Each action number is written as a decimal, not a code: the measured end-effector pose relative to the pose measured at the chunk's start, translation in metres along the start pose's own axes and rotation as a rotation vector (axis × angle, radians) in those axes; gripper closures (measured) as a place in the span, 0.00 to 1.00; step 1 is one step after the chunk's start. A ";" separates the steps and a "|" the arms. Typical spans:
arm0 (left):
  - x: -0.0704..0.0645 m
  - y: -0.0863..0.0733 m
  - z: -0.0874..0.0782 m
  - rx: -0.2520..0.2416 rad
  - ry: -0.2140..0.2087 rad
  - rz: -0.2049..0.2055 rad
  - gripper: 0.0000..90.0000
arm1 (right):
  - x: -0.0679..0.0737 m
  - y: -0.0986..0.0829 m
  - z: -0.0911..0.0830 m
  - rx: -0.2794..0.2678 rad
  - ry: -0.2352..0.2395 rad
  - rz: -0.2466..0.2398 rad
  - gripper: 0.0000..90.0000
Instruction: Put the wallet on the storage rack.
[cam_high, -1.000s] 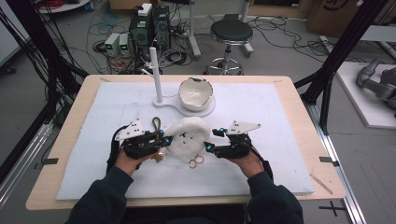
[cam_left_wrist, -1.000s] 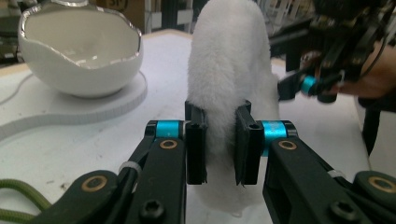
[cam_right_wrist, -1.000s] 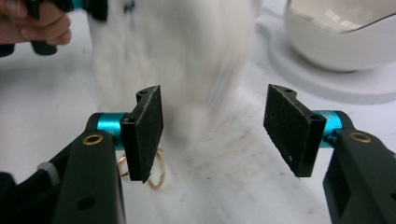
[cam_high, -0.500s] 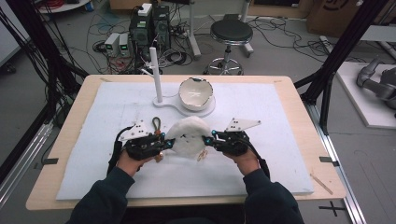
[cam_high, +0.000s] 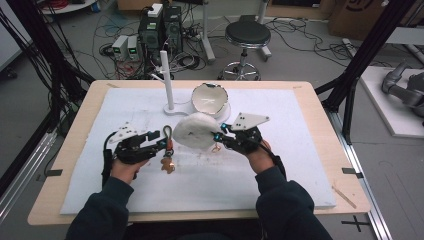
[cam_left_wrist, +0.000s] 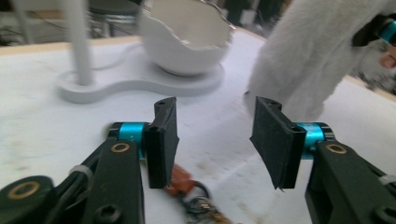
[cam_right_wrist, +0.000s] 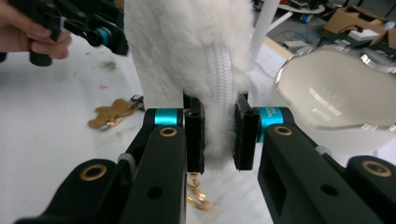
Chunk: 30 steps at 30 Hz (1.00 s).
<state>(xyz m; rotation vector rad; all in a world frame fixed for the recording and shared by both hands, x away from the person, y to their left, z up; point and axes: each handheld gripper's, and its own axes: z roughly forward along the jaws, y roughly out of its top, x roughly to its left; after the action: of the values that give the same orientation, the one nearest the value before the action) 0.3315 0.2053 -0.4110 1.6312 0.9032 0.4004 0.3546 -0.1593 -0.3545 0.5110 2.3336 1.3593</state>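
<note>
Two grippers are working over the white mat: the right gripper is clamping the white fluffy fur pouch by its braided edge, lifted, apparently presenting it, while the left gripper is standing wide apart, empty, above a brown keyring charm.

A fluffy white plush pouch with a woven white cord contrasts with the glossy, smooth white eggshell-shaped bowl and its smooth stand, matt black gripper pads, shiny gold-toned metal rings and a pale wooden table under a white cover.
</note>
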 end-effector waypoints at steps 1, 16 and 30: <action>0.004 0.001 -0.004 -0.012 0.015 -0.005 0.54 | -0.003 0.004 0.001 0.002 -0.004 -0.001 0.88; 0.024 -0.003 -0.015 -0.031 0.090 -0.076 0.23 | -0.059 0.072 0.020 -0.037 -0.099 -0.066 0.88; 0.024 -0.004 -0.013 -0.019 0.073 -0.082 0.25 | -0.105 0.063 0.042 0.061 -0.241 -0.096 0.88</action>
<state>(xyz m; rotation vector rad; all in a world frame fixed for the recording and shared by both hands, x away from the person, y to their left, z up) 0.3367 0.2314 -0.4166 1.5649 1.0149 0.4132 0.4731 -0.1517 -0.3027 0.5414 2.1793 1.1196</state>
